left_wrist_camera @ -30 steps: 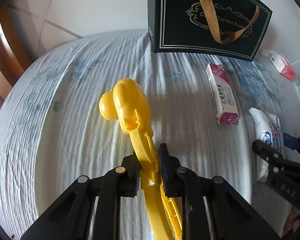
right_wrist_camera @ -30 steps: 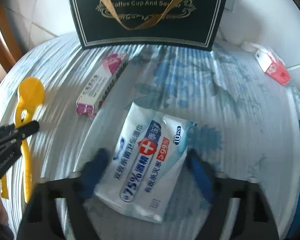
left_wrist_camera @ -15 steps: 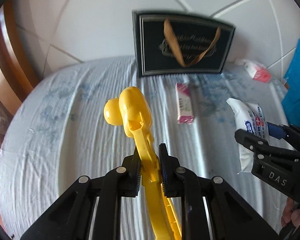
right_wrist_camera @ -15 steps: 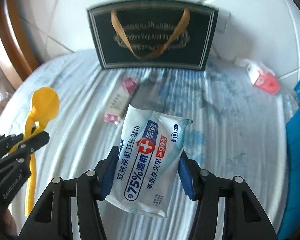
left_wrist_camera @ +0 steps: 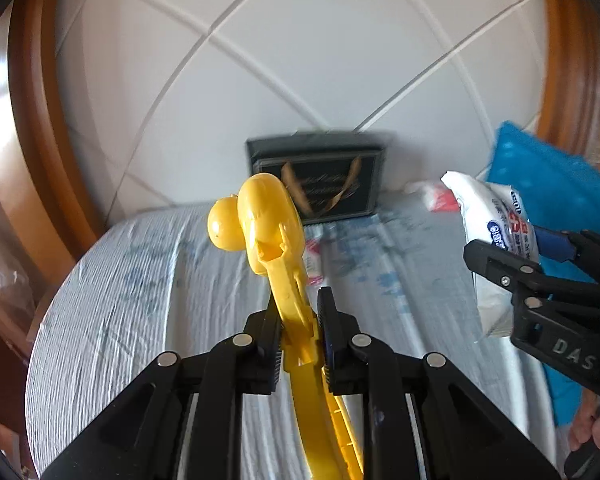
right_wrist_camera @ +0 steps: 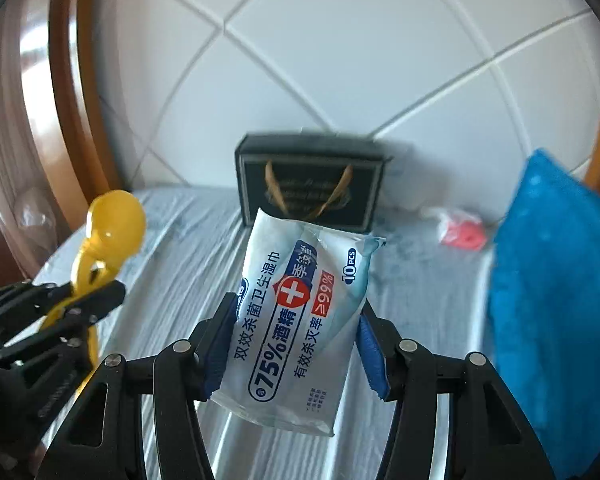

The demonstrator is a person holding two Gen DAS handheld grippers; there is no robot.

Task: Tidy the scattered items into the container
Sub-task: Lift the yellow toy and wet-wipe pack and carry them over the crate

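Note:
My left gripper [left_wrist_camera: 298, 312] is shut on the handle of a yellow plastic ball-shaped tongs toy [left_wrist_camera: 266, 216] and holds it above the table. It also shows at the left of the right wrist view [right_wrist_camera: 112, 224]. My right gripper [right_wrist_camera: 296, 316] is shut on a white and blue pack of wet wipes [right_wrist_camera: 296, 308], lifted off the table; the pack also shows in the left wrist view [left_wrist_camera: 496, 236]. The dark gift bag [left_wrist_camera: 320, 176] with tan ribbon handles stands at the far edge against the tiled wall, ahead of both grippers [right_wrist_camera: 312, 184].
A pink and white box [left_wrist_camera: 314, 258] lies on the striped tablecloth [left_wrist_camera: 120, 300] behind the toy. A small red and white packet [right_wrist_camera: 460, 232] lies at the far right. A blue cloth object [right_wrist_camera: 556, 300] stands on the right. Wooden frames flank the wall.
Both grippers have risen and pulled back from the bag, lifting the yellow toy and the wipes pack off the table. The bag now looks smaller and farther away.

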